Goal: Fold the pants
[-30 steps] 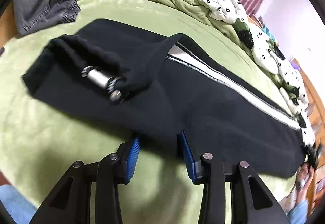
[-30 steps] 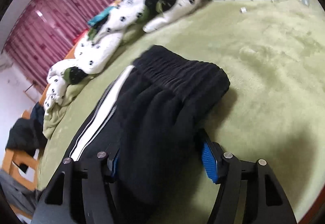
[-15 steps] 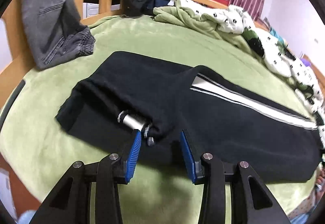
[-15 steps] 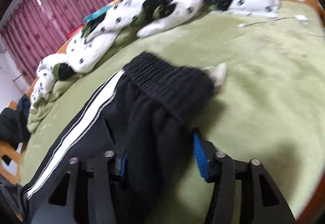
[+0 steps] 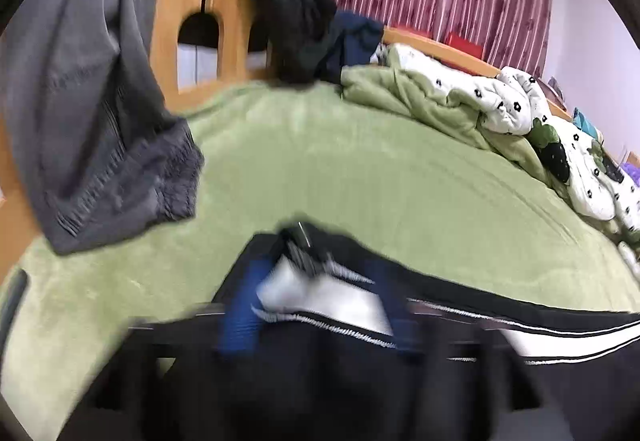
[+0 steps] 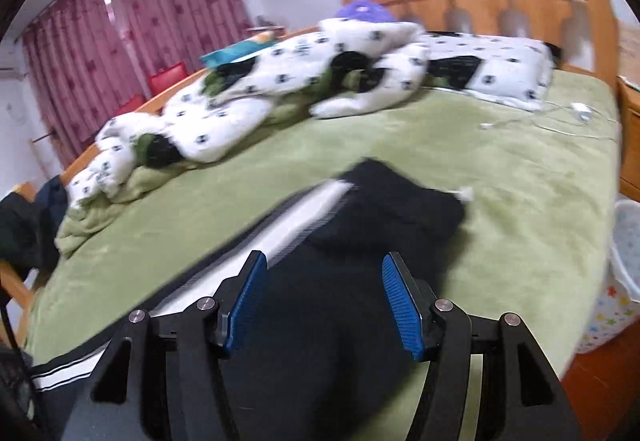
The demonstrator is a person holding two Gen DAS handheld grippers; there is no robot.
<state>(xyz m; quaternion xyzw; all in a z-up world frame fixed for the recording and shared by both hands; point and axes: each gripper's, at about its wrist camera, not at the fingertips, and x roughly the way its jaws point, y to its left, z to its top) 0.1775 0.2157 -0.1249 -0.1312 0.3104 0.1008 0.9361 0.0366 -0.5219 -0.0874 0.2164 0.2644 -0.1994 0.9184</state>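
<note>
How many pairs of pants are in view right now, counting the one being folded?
2. The black striped pants lie on the green bed between the fingers; grey pants hang over the wooden bed frame at left. The dark heap beside them may hide more.

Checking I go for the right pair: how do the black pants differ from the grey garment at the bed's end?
The black pants carry a white side stripe; the grey garment is plain. The black pants lie stretched along the green bed cover; the grey garment hangs from the wooden bed frame, with only its gathered end on the cover. Both are soft clothing.
</note>
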